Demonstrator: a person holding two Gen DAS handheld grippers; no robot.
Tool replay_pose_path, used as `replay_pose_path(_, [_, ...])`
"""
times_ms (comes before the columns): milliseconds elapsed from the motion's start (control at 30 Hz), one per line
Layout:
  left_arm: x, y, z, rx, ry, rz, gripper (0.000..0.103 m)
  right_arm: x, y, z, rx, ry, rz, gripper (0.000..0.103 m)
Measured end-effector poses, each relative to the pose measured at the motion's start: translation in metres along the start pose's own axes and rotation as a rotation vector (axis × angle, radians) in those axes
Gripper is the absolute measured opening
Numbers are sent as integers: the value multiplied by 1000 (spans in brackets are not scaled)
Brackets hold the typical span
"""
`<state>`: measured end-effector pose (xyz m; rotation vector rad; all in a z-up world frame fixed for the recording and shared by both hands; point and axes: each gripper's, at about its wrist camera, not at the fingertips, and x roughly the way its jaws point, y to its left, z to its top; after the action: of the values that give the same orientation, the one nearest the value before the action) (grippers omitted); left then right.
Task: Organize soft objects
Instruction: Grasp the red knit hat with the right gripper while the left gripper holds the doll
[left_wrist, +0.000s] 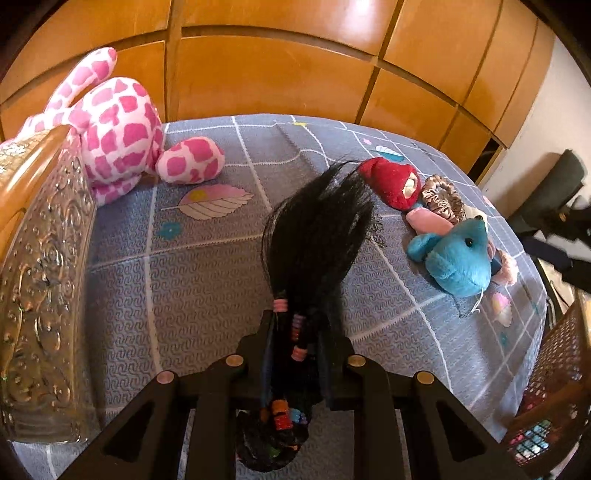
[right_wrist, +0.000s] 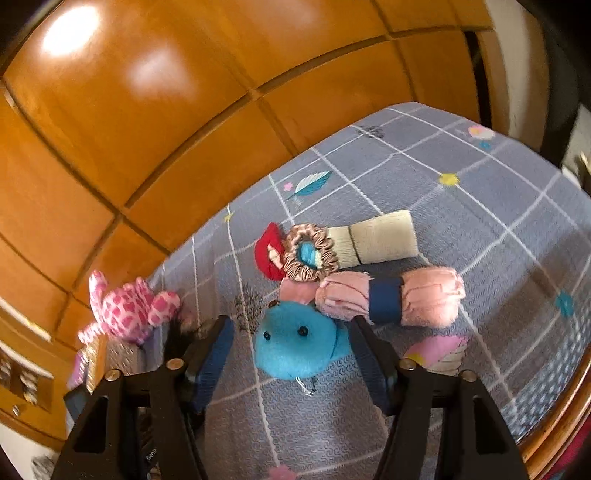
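Observation:
My left gripper (left_wrist: 301, 334) is shut on a bundle of black hair (left_wrist: 317, 236) tied with coloured beads, held above the grey bed cover (left_wrist: 192, 280). A blue plush toy (left_wrist: 458, 258) lies to the right of it in a pile with a red plush piece (left_wrist: 395, 181) and a brown satin scrunchie (left_wrist: 443, 199). In the right wrist view, my right gripper (right_wrist: 291, 326) stands open around the blue plush toy (right_wrist: 295, 343), whose head lies between the fingers. The left finger is clear of it. Behind it lie a rolled pink towel (right_wrist: 424, 295) with a blue band, the scrunchie (right_wrist: 310, 254) and a cream folded cloth (right_wrist: 380, 236).
A pink-and-white spotted plush (left_wrist: 122, 136) leans at the bed's far left by the embossed silver headboard (left_wrist: 40, 258). Wooden wardrobe doors (left_wrist: 277, 74) rise behind the bed. A woven basket (left_wrist: 554, 387) stands off the bed's right edge, with a dark chair (left_wrist: 546, 195) beyond.

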<state>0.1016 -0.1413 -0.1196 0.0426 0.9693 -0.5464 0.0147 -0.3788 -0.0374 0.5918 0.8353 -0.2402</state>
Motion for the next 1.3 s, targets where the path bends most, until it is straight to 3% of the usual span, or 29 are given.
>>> replay_pose_path(300, [2,4,-3,-27,-10,-11,21,55,64,48,-291,56,-61,59])
replay_pose_path(500, [3,3,-3,-25,-12,-6,22,124,85,79,-410,146,-189,59])
replay_pose_path(667, [4,2,-3,-30,-11,-9,22,175,86,80,-442,256,-251,59])
replay_pose_path(700, [4,3,-3,-35,-12,-12,22,184,85,76,-456,283,-263,52])
replay_pose_path(767, [5,4,-3,-42,-10,-16,24,191,89,68,-510,305,-285,25])
replay_pose_path(933, [6,11,-5,-81,-9,-33,25,155,102,57,-507,228,-178,23])
replay_pose_path(1067, [4,13,-5,-93,-8,-37,25,126,108,33,-470,298,-12,23])
replay_pose_path(1200, [-1,14,-7,-93,-1,-28,23,120,107,-11,-482,396,-4,23])
replay_pose_path(1300, [-8,9,-9,-67,5,3,22,131,100,-36,-513,426,-48,24])
